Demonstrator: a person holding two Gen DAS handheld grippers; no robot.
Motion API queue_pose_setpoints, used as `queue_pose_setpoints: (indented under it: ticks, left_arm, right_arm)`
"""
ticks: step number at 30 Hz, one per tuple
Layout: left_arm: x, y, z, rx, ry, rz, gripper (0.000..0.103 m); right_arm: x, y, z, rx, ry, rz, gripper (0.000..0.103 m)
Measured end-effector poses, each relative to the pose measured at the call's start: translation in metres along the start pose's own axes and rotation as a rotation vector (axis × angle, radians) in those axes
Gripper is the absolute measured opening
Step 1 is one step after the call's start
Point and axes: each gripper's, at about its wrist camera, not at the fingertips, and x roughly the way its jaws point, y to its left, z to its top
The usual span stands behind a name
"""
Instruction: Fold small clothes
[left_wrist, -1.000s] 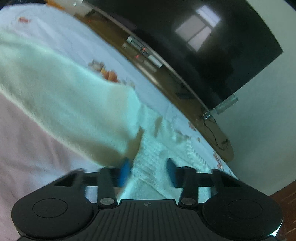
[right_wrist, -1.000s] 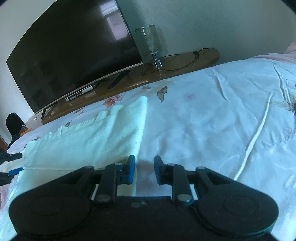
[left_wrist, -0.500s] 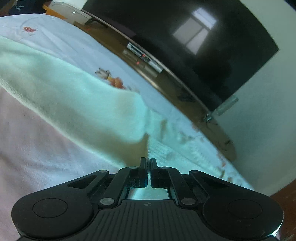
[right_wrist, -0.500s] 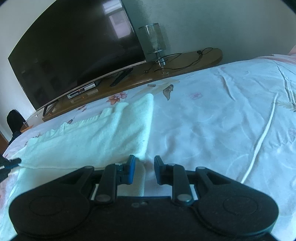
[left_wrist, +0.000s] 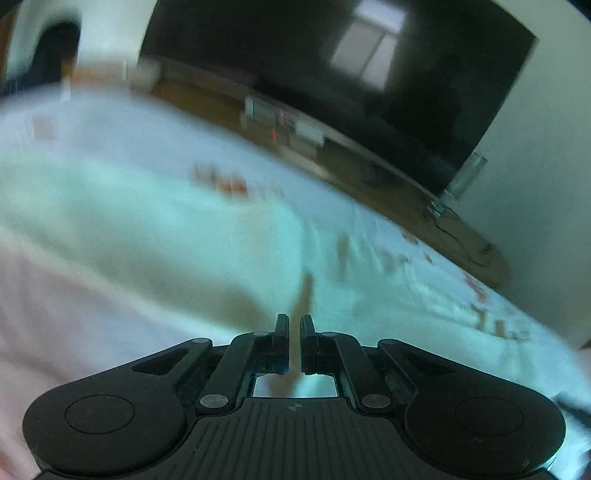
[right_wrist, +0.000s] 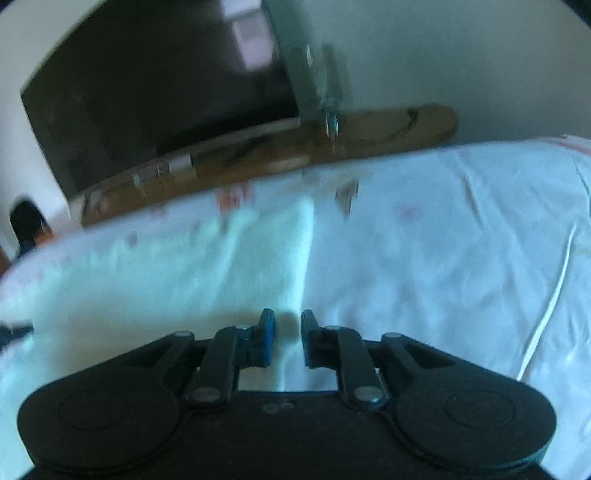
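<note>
Both views motion-blurred. Left gripper (left_wrist: 294, 326) low over the bed, jaws nearly together, pinched on a thin raised edge of the pale mint garment (left_wrist: 155, 236), a sliver of cloth showing between the fingers. Garment spread across the floral bedsheet (left_wrist: 461, 295), running off to the left and ahead of the gripper; pinkish fabric (left_wrist: 55, 325) beside it at lower left. Right gripper (right_wrist: 283, 325) with jaws a small gap apart, straddling the garment's right-hand edge (right_wrist: 207, 266); blue pad visible on the left finger (right_wrist: 267, 334); cannot tell if cloth is actually nipped. From the right wrist view, garment lying folded on the sheet (right_wrist: 443, 251), right border straight, sheet creased to the right. Large dark TV (right_wrist: 159, 88) on a wooden stand (right_wrist: 406, 125) beyond the bed's far side.
</note>
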Motion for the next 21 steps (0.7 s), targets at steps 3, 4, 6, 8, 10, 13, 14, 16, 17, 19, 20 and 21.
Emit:
queue_pose_setpoints:
  ticks: [3, 4, 6, 8, 10, 13, 14, 16, 17, 19, 20, 21]
  left_arm:
    - [0.006, -0.018, 0.011, 0.051, 0.007, -0.070, 0.004]
    - [0.012, -0.027, 0.011, 0.091, 0.018, -0.068, 0.004]
    - [0.030, -0.039, 0.007, 0.146, 0.053, -0.074, 0.004]
    - [0.045, -0.042, 0.004, 0.143, 0.079, -0.068, 0.004]
    - [0.052, -0.039, 0.003, 0.145, 0.083, -0.042, 0.003]
    - [0.053, -0.035, 0.001, 0.127, 0.076, -0.049, 0.003]
    - [0.052, -0.034, 0.001, 0.123, 0.074, -0.053, 0.003]
    - [0.050, -0.035, 0.002, 0.135, 0.074, -0.051, 0.003]
    - [0.050, -0.035, 0.001, 0.137, 0.075, -0.052, 0.003]
    - [0.051, -0.036, 0.000, 0.134, 0.071, -0.055, 0.003]
    - [0.051, -0.036, 0.000, 0.129, 0.070, -0.058, 0.003]
    - [0.051, -0.035, 0.000, 0.124, 0.072, -0.060, 0.003]
  right_arm:
    - [0.002, -0.006, 0.017, 0.010, -0.075, -0.018, 0.023]
    - [0.009, -0.006, 0.023, 0.014, -0.083, -0.021, 0.024]
    - [0.027, -0.010, 0.033, 0.042, -0.080, -0.009, 0.025]
    - [0.046, -0.013, 0.044, 0.079, -0.054, 0.000, 0.024]
    - [0.062, -0.019, 0.051, 0.118, -0.024, 0.018, 0.022]
    - [0.089, -0.022, 0.051, 0.071, 0.054, -0.014, 0.007]
    - [0.092, -0.028, 0.050, 0.085, 0.055, -0.008, 0.007]
    - [0.083, -0.037, 0.054, 0.140, 0.054, -0.040, 0.010]
    - [0.074, -0.033, 0.054, 0.126, 0.033, -0.085, 0.010]
    - [0.059, -0.028, 0.049, 0.114, 0.013, 0.000, 0.018]
    - [0.053, -0.023, 0.044, 0.092, 0.025, 0.020, 0.018]
    - [0.045, -0.019, 0.036, 0.061, 0.033, 0.030, 0.018]
